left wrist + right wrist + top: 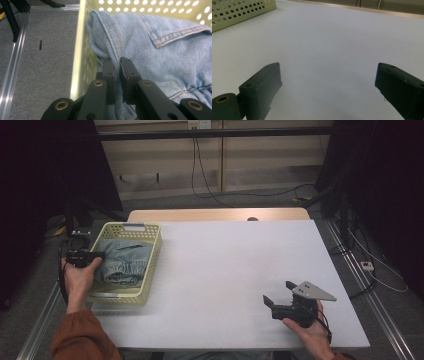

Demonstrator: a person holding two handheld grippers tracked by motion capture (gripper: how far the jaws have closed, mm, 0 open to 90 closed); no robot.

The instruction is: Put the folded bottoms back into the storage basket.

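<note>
A pale yellow perforated basket (156, 251) stands at the table's left edge with a light blue denim garment (122, 261) bunched inside it. My left gripper (97, 256) reaches in over the basket's left wall. In the left gripper view its jaws (117, 61) are shut on a seamed fold of the denim (162, 50), close to the basket wall (82, 50). My right gripper (278, 291) rests in a hand at the front right of the white table (225, 255). It (328, 75) is open, its jaws wide apart with only bare tabletop between them.
A corner of the basket (237, 11) lies far ahead of the right gripper. Grey carpet and an aluminium rail (10, 75) run just left of the basket. Cables (210, 190) trail on the floor behind the table.
</note>
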